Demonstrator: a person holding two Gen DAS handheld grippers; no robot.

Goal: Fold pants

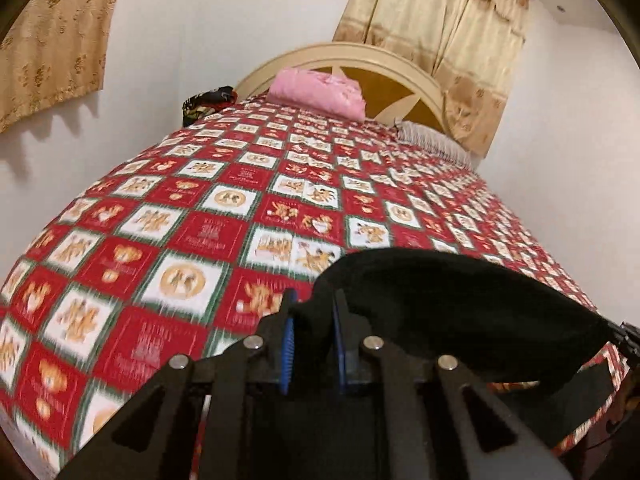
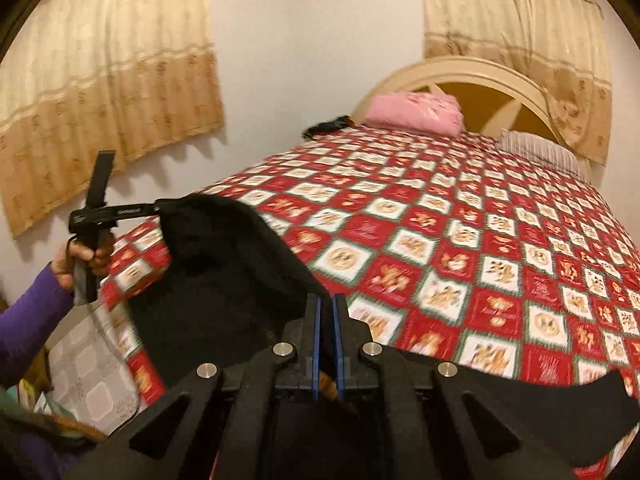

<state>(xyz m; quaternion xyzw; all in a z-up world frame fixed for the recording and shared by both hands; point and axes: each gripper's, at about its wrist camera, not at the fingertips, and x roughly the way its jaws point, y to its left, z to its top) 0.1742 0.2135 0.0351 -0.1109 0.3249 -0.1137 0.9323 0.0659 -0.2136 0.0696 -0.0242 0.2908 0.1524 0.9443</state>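
We look from both wrist cameras low over the foot of the red-and-white checked patchwork bedspread (image 1: 248, 200), facing the arched cream wooden headboard (image 2: 460, 68). Our right view sits further right; both share the folded pink blanket (image 1: 316, 92) and the beige patterned curtains (image 2: 120, 72).

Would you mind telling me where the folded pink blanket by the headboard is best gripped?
Grip the pink blanket at its near folded edge, coming level from the foot of the bed. That edge lies along the bedspread facing the cameras; the headboard blocks the far side.
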